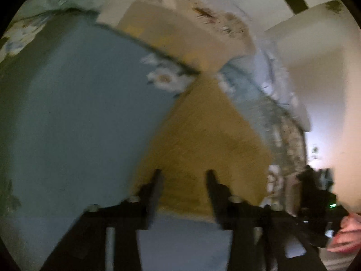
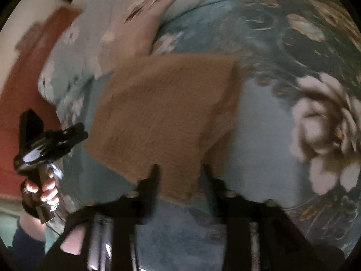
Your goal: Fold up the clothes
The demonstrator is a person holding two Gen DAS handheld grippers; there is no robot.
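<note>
A bed spread with a blue floral bedsheet carries a tan fuzzy cloth, folded into a rough rectangle and lying flat near the sheet's middle, with pillows beyond it. The right gripper hovers over the cloth's near edge, its fingers apart and holding nothing. The left gripper, fingers likewise spread and empty, points at the same cloth, while a hand grips its handle in the blurred right wrist view.
</note>
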